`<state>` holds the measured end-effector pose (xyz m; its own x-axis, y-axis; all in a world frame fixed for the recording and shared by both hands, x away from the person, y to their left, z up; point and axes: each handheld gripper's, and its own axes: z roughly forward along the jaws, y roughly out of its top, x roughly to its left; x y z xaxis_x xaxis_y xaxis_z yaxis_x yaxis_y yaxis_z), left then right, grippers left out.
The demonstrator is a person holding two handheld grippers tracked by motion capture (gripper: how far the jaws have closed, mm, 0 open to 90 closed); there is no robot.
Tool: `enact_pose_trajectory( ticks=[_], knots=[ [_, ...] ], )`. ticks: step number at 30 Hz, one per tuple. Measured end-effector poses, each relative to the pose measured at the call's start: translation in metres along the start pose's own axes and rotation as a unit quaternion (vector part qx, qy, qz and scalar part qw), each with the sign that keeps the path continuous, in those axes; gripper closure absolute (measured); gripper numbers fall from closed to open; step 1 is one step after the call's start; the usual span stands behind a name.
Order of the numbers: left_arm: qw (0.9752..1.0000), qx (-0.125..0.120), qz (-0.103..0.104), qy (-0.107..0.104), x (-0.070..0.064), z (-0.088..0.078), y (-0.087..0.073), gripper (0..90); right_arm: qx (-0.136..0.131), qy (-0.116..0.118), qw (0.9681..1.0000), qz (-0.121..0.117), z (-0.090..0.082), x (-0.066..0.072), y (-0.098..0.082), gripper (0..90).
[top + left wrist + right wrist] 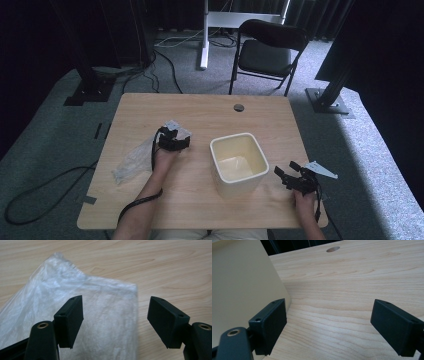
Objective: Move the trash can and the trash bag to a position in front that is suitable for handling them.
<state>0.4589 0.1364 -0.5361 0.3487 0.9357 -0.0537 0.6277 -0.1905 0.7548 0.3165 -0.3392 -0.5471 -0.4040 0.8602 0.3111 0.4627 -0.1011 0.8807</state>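
Plastic bag (75, 315): one, clear, lying flat near the desk (200, 107) left edge. Left gripper (115, 322) hangs above it, jaws spread, nothing pinched. One cream square container (238, 162) stands mid-desk. Right gripper (329, 327) (near the right front corner) is spread, empty, beside the container wall.

Black folding chair (267, 52) beyond the wooden table (200, 205).
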Motion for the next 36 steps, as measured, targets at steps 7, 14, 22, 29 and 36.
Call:
enact_pose_trajectory(
  ticks=[7, 14, 22, 29, 36],
  knots=[
    [0.9998, 0.017, 0.008, 0.009, 0.002, 0.006, -0.003, 33.4, 0.002, 0.001, 1.0000, 0.002, 0.000, 0.000, 0.000, 12.8],
    [0.9993, 0.013, 0.034, 0.000, 0.001, 0.004, -0.005, 51.7, 0.002, 0.001, 1.0000, 0.002, 0.000, 0.000, 0.000, 12.8],
    [0.9985, 0.011, 0.046, -0.028, -0.001, -0.002, -0.010, 88.0, 0.003, 0.002, 1.0000, 0.002, 0.001, 0.000, 0.000, 12.8],
    [0.9940, 0.011, 0.080, -0.074, -0.010, -0.019, -0.020, 87.9, 0.002, 0.002, 1.0000, 0.006, 0.000, -0.001, 0.000, 12.8],
    [0.9852, 0.016, 0.105, -0.135, -0.024, -0.050, -0.039, 85.6, 0.001, 0.002, 1.0000, 0.007, 0.000, -0.001, 0.000, 12.8]
  ],
)
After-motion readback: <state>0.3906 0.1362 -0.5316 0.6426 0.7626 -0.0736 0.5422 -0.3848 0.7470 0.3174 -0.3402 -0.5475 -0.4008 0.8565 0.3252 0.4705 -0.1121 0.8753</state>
